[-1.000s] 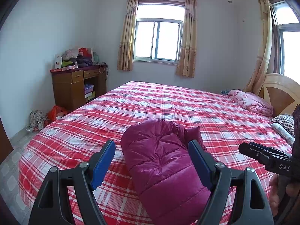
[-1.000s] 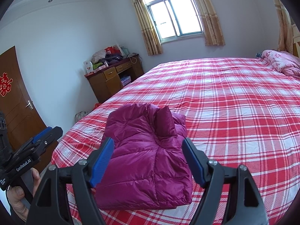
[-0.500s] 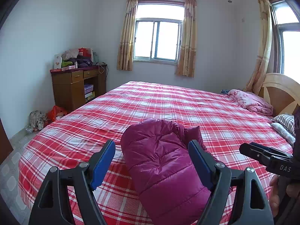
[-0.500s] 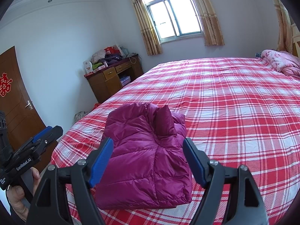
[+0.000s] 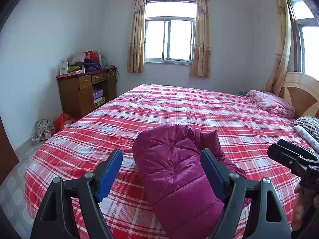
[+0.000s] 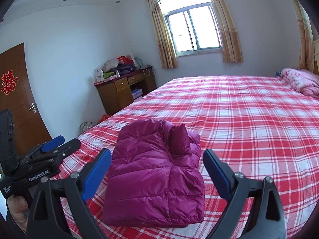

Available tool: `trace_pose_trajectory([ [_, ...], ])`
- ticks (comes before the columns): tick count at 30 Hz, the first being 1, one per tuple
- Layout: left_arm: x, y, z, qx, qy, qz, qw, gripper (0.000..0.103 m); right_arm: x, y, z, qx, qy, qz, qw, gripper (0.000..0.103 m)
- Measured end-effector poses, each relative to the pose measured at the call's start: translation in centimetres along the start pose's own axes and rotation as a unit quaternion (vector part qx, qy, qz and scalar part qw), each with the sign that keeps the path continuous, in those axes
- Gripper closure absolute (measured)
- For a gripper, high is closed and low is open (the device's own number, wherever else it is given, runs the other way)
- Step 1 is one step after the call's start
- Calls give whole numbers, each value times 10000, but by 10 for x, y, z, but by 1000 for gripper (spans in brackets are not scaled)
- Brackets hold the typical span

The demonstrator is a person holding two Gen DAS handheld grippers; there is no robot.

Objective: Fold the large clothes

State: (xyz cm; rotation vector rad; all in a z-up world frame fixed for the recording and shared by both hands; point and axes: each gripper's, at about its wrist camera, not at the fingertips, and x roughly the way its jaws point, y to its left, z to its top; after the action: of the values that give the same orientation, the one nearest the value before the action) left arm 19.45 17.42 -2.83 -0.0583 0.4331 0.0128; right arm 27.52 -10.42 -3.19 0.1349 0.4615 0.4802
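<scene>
A magenta puffer jacket (image 5: pixel 179 169) lies folded into a compact bundle near the front edge of the red plaid bed (image 5: pixel 179 107); it also shows in the right wrist view (image 6: pixel 155 175). My left gripper (image 5: pixel 161 171) is open and empty, held above the bundle without touching it. My right gripper (image 6: pixel 157 171) is open and empty too, hovering in front of the jacket. The right gripper's side shows at the right of the left wrist view (image 5: pixel 293 159). The left gripper shows at the left of the right wrist view (image 6: pixel 49 151).
A pink blanket (image 5: pixel 271 103) and striped pillows (image 5: pixel 309 123) lie by the wooden headboard (image 5: pixel 299 91). A cluttered wooden desk (image 5: pixel 85 91) stands left of the bed, with bags on the floor (image 5: pixel 53 125). A brown door (image 6: pixel 18 99) is at the left.
Both grippers stay nearly still, with only a slight drift. The jacket has not moved.
</scene>
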Motion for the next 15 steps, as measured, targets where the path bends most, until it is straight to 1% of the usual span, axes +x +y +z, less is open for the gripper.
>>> trace_pose_trajectory([
  [6, -2, -1, 1, -1, -42, 6, 10000, 22, -5, 1, 4, -3, -123, -27, 9999, 7],
  [15, 3, 2, -1, -43, 40, -23, 10000, 22, -6, -3, 1, 57, -131, -35, 9999, 7],
])
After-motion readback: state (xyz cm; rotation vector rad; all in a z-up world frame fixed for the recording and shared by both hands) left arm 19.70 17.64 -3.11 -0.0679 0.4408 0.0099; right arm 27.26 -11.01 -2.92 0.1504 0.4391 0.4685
